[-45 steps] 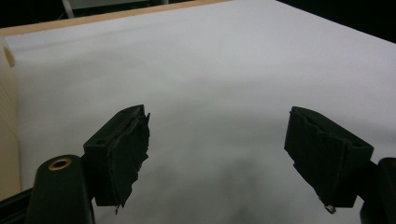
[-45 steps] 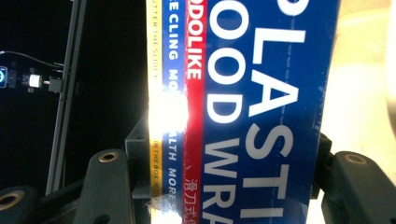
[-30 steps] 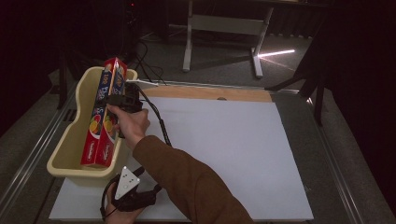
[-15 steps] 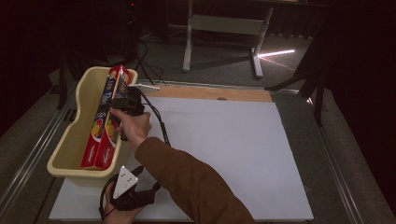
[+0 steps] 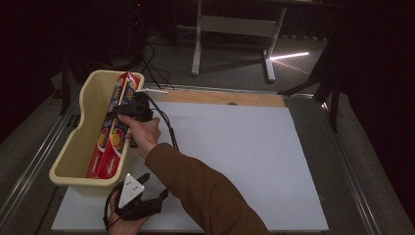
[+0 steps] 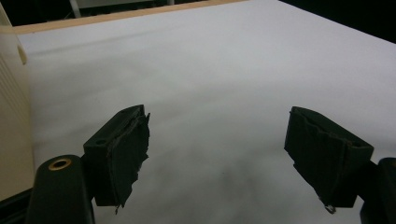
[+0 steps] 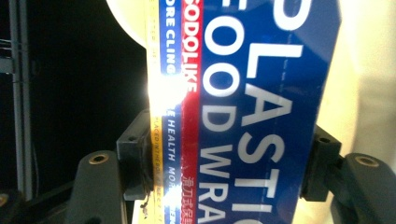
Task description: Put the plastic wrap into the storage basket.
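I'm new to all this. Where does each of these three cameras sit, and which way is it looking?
High view: above the person's side, looking forward and down at the table, basket, both hands.
Left gripper view: on the left tongs, looking along open jaws at bare table.
Right gripper view: on the right tongs, clamping the plastic wrap box.
Shared: high and right views show that box.

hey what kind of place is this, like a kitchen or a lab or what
Probably a dim lab or recording workspace, not a kitchen: a white-covered table, cables on the bare floor behind it, and a metal table frame further back.
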The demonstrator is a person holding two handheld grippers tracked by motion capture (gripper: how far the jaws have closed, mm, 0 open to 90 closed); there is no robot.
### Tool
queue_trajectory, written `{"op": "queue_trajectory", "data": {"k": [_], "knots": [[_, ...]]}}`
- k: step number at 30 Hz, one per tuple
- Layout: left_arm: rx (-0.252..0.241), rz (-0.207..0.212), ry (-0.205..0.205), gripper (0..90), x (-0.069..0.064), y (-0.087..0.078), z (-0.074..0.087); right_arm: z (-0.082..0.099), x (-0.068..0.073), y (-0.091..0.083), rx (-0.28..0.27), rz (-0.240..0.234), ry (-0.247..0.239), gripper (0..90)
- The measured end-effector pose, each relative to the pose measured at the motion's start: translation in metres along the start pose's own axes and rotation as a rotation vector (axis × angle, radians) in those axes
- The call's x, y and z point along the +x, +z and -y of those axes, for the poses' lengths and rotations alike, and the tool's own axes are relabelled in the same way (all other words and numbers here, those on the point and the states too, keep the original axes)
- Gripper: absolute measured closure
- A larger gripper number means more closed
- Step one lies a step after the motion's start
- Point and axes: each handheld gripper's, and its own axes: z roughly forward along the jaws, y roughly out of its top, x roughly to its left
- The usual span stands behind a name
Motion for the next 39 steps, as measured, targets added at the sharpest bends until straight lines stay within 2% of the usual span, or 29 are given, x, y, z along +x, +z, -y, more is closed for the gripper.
{"op": "queue_trajectory", "data": {"k": [6, 9, 11, 16, 28, 35, 39], "knots": [[-0.001, -0.005, -0.001, 21.5, 0.002, -0.001, 0.0, -0.002, -0.001, -0.003, 0.009, -0.001, 0.008, 34.1], [0.002, -0.006, -0.001, 21.5, 0.002, -0.001, 0.0, -0.001, 0.0, -0.004, 0.008, 0.015, -0.015, 34.3], [0.0, -0.007, -0.001, 21.5, 0.001, -0.001, 0.0, -0.001, 0.0, -0.005, 0.007, 0.016, -0.017, 34.5], [0.001, -0.008, 0.0, 21.5, 0.002, -0.001, 0.0, 0.001, 0.002, -0.008, -0.001, 0.058, -0.023, 35.3], [-0.002, -0.01, -0.002, 21.5, 0.002, -0.002, -0.001, 0.003, 0.006, -0.009, -0.019, 0.085, -0.016, 33.4], [0.002, -0.008, 0.002, 21.5, 0.001, -0.001, 0.0, -0.001, 0.009, -0.022, -0.036, 0.052, -0.013, 37.5], [0.003, -0.008, 0.002, 21.5, 0.0, 0.0, 0.0, -0.004, 0.009, -0.031, -0.033, 0.052, -0.042, 38.7]]}}
